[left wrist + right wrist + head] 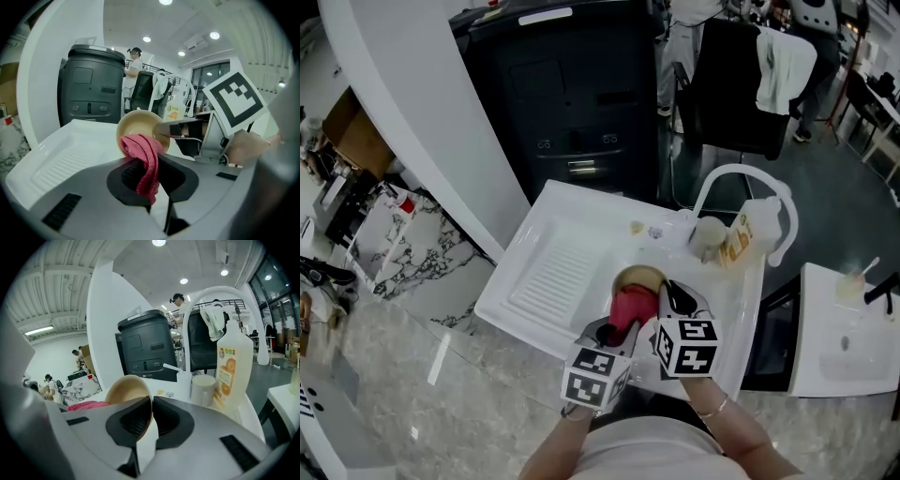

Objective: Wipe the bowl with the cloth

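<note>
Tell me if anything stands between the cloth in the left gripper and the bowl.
Nothing visible does. The cloth, pinched in the jaws of the left gripper, lies right up against the open side of the bowl. The right gripper holds that bowl by its rim over the sink.

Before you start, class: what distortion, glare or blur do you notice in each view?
Head view: sink bright white, nearly overexposed. Left gripper view: fisheye with black corners; cloth sharp. Right gripper view: same fisheye; bowl sharp, lamp flares overhead.
</note>
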Demonstrator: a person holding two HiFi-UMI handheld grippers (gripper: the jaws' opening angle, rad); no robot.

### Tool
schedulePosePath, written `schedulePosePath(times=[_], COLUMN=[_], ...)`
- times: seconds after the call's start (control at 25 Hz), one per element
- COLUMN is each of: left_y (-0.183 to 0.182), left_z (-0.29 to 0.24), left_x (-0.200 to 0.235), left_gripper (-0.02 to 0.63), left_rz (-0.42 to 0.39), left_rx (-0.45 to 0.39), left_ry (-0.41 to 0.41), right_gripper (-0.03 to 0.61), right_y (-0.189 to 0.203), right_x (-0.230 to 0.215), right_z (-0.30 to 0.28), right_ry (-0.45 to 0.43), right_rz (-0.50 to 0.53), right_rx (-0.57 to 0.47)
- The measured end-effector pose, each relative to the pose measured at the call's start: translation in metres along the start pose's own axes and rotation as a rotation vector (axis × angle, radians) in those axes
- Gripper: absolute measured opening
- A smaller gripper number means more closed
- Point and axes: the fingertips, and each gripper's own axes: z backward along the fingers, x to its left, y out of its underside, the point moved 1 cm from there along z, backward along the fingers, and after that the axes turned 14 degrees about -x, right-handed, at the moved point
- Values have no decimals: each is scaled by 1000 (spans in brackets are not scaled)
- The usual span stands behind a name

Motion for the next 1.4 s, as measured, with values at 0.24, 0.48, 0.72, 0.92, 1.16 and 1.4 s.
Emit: schedulePosePath(times=[0.24, 0.48, 0.72, 0.92, 1.16, 1.4], left_y=[0, -4, -13, -25, -42, -59], left_z=[12, 19, 21, 25, 29, 27], left_x=[18, 34, 45, 52, 63, 64], left_gripper=[63, 63, 63, 63, 63, 63], left_rz=[2, -13, -29, -44, -68, -93], left_rx=[-6, -24, -44, -66, -111, -152], left_ry=[-57, -107, -148, -171, -194, -191], right_gripper=[25, 25, 25, 25, 23, 20], right_y=[1, 1, 3, 2, 5, 8], right_x=[-3, -4, -10, -9, -5, -7], right_z=[-1, -1, 3, 4, 6, 3], right_ry=[10, 12, 16, 7, -1, 0], right_rz=[-15, -21, -32, -34, -35, -44], right_rx=[2, 1, 8, 8, 17, 28])
